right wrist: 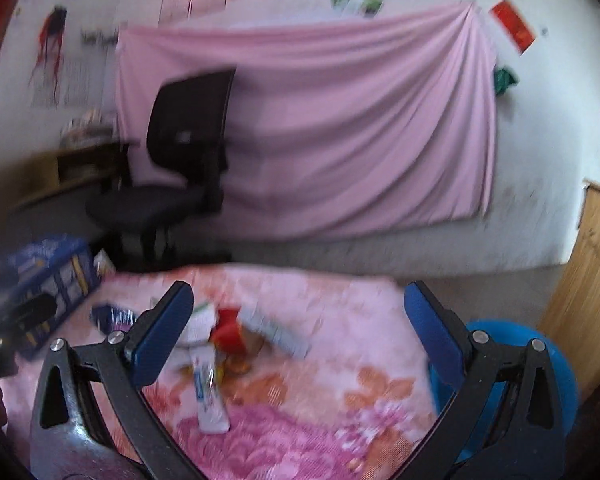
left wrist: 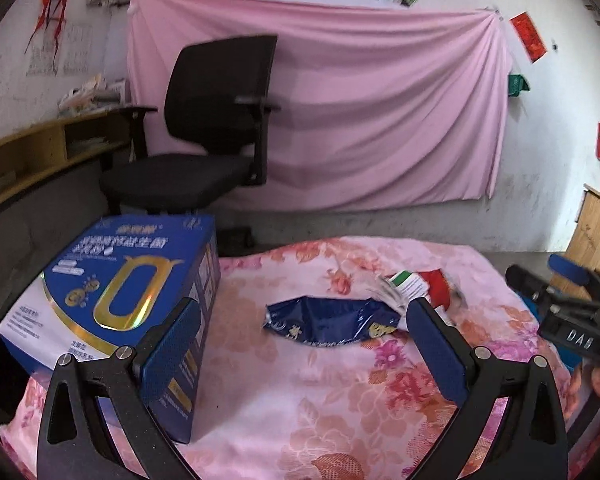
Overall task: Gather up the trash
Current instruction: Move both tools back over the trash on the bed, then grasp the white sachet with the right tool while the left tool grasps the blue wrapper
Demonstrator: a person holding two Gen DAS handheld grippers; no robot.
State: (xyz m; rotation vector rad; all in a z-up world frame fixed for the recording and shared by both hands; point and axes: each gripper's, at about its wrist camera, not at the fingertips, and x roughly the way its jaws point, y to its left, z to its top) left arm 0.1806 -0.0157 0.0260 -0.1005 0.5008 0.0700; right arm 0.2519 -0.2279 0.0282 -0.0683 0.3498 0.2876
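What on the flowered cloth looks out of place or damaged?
Loose litter lies on the flowered cloth: a crumpled dark blue wrapper, flattened and creased, with a heap of torn red, white and green packets just behind it. A white tube lies flat nearby. The blue box looks intact. Both grippers are open and hold nothing.

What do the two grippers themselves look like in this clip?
Both match: the left gripper and right gripper have black linkage arms with silver pivot screws and flat blue textured pads. Seen from the left wrist view, the right gripper's black body shows white lettering, apparently "DAB".
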